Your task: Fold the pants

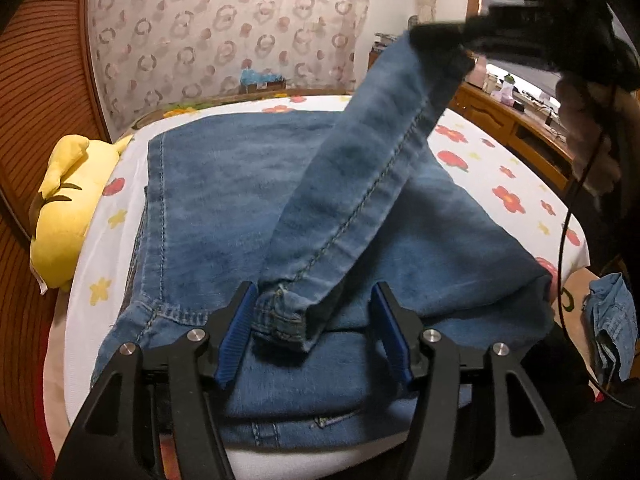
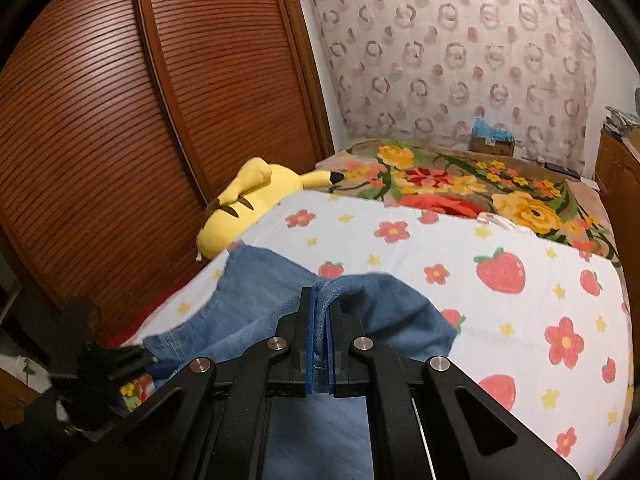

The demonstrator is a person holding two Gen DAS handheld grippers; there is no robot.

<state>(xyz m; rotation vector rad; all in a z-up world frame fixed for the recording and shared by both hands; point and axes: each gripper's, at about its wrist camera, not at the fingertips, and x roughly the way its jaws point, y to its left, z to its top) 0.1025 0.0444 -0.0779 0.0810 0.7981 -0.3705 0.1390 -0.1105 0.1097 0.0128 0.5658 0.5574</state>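
Blue denim pants [image 1: 224,200] lie folded on a white floral bedsheet [image 1: 500,176]. My left gripper [image 1: 314,312] is open, its blue pads on either side of a hem corner [image 1: 286,320] of the leg that lies between them. My right gripper [image 2: 320,308] is shut on the other end of that leg hem [image 2: 322,292] and holds it raised above the bed. In the left wrist view the right gripper [image 1: 444,46] shows at the upper right, lifting the leg [image 1: 368,152] up diagonally.
A yellow plush toy [image 1: 64,208] lies at the bed's left edge beside a brown slatted wardrobe [image 2: 100,120]. A flowered blanket [image 2: 472,188] covers the far bed. A wooden desk [image 1: 520,128] stands to the right. More denim [image 1: 612,320] hangs at the right.
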